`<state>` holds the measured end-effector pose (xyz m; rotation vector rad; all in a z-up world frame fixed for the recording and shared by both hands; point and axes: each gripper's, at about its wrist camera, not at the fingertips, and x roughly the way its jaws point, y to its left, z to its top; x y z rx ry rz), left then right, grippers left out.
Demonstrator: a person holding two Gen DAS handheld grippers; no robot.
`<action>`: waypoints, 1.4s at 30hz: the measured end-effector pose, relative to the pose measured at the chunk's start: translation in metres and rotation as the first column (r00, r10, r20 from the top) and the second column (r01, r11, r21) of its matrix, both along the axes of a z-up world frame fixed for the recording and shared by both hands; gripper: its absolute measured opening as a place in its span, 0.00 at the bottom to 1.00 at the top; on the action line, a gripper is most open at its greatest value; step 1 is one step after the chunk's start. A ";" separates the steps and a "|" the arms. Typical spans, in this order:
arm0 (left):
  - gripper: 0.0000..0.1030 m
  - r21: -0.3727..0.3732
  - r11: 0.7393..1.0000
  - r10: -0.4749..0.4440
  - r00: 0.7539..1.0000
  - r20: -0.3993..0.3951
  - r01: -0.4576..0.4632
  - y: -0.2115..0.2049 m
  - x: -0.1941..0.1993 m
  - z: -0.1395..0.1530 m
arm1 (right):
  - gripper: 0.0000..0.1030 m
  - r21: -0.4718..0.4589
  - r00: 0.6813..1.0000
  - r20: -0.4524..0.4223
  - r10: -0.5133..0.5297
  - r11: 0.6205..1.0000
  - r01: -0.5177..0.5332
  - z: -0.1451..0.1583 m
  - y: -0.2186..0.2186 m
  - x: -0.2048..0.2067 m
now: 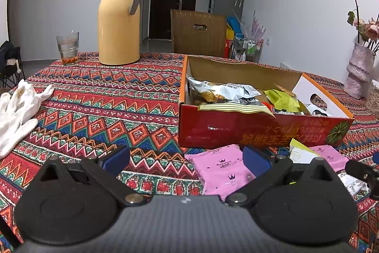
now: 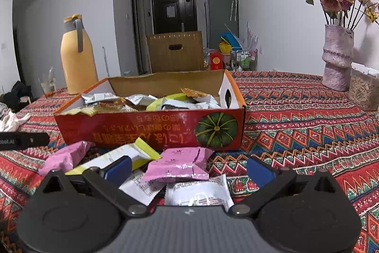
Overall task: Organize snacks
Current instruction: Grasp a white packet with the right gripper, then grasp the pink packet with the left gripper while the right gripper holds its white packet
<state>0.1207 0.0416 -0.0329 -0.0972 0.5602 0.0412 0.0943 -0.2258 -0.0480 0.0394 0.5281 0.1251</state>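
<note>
A red cardboard box [image 1: 213,129] [image 2: 132,127] with a pumpkin picture stands on the patterned tablecloth and holds several snack packets [image 1: 227,93] [image 2: 165,101]. In front of it lie loose packets: a pink one [image 1: 220,170] [image 2: 180,164], a second pink one [image 2: 64,158], a white and yellow-green one [image 2: 123,155] and white ones [image 2: 199,193]. My left gripper [image 1: 187,159] is open just above the cloth, its right finger over the pink packet's edge. My right gripper [image 2: 189,167] is open, with the pink packet lying between its fingers, not gripped.
A yellow thermos jug [image 1: 119,16] and a glass [image 1: 68,46] stand at the far left. White gloves [image 1: 16,110] lie at the left edge. A pink vase with dried roses [image 2: 337,56] and a clear container [image 2: 362,91] stand at the right.
</note>
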 end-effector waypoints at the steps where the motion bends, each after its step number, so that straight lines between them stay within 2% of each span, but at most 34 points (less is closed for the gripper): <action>1: 1.00 -0.001 1.000 0.001 1.000 0.000 -0.001 0.000 0.000 0.000 | 1.00 -0.007 1.000 -0.006 0.000 1.000 0.000 0.000 0.000 0.001; 5: 1.00 -0.006 1.000 0.006 1.000 -0.008 -0.006 0.002 0.001 -0.001 | 1.00 -0.034 0.999 -0.042 -0.009 0.999 0.007 -0.002 0.000 0.009; 11: 1.00 -0.014 1.000 0.008 1.000 -0.020 -0.009 0.002 0.003 -0.002 | 0.93 -0.078 0.991 -0.136 0.014 0.997 -0.025 -0.017 0.001 0.022; 14: 1.00 -0.018 1.000 0.008 1.000 -0.029 -0.009 0.003 0.004 -0.003 | 0.85 -0.064 0.983 -0.178 0.033 0.997 -0.045 -0.024 -0.001 0.027; 16: 1.00 -0.017 1.000 0.009 0.999 -0.032 -0.010 0.002 0.004 -0.004 | 0.74 -0.060 0.980 -0.192 0.042 0.997 -0.055 -0.028 -0.001 0.029; 17: 1.00 -0.016 1.000 0.009 0.999 -0.034 -0.010 0.002 0.005 -0.004 | 0.72 -0.056 0.979 -0.198 0.049 0.997 -0.062 -0.029 0.000 0.029; 20: 1.00 -0.014 1.000 0.009 0.999 -0.041 -0.010 0.002 0.005 -0.005 | 0.67 -0.061 0.979 -0.196 0.059 0.996 -0.072 -0.029 0.002 0.028; 21: 1.00 -0.014 1.000 0.009 0.999 -0.043 -0.010 0.002 0.006 -0.005 | 0.62 -0.062 0.979 -0.193 0.063 0.995 -0.076 -0.029 0.003 0.028; 28: 1.00 -0.016 1.000 0.010 0.999 -0.051 -0.011 0.003 0.007 -0.006 | 0.52 -0.088 0.981 -0.176 0.079 0.992 -0.095 -0.027 0.004 0.023; 42: 1.00 -0.008 1.000 0.018 0.998 -0.056 -0.018 0.003 0.008 -0.007 | 0.51 -0.043 0.999 -0.037 -0.023 0.999 0.022 0.001 -0.030 0.001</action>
